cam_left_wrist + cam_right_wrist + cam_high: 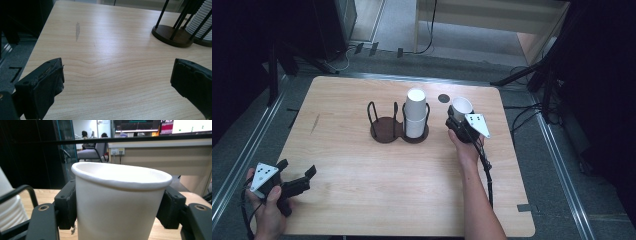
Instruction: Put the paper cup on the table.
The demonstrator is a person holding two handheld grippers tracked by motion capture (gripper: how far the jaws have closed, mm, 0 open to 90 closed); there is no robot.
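Between the pads of the right gripper (117, 207) sits a white paper cup (117, 202), clamped, upright and empty, at 3 o'clock of the holder (399, 129); squeeze harder and it'll buckle or slip. Holder's right ring has a cup stack (415, 114), left ring's bare. Left gripper (297, 175) idles open at 7 o'clock.

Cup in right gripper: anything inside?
The cup is upright, clamped by the right gripper. Only its rim and upper inner wall show, bare white; the bottom is hidden by the near wall.
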